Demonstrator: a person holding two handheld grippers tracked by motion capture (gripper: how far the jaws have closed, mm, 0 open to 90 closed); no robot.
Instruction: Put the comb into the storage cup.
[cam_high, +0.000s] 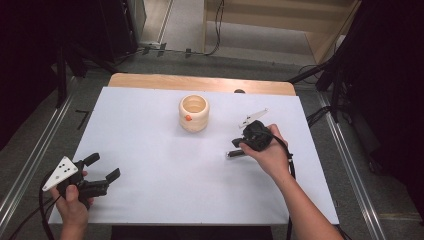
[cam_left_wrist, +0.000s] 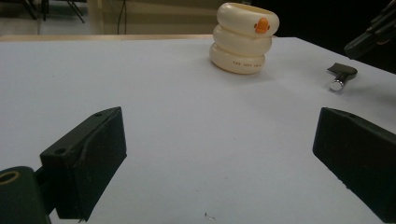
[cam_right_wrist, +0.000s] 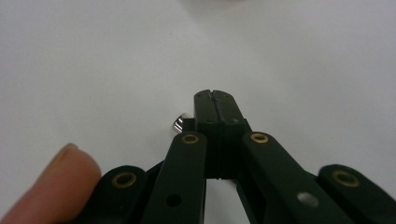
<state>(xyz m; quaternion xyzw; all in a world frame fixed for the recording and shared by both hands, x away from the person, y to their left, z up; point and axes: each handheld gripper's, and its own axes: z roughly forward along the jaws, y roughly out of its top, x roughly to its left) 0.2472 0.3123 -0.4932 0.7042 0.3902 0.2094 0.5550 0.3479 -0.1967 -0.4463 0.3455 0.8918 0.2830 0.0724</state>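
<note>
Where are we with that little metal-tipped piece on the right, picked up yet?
Not yet. The small black piece with a metal tip lies flat on the white table. In hand: the right gripper, jaws shut, sits right over it. Left: opening, grasping and lifting. The left gripper waits open; the cream ringed cup stands untouched.

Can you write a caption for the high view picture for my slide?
Right hand-held gripper, shut, hangs over a small black and silver object near a cream ringed cup.
</note>
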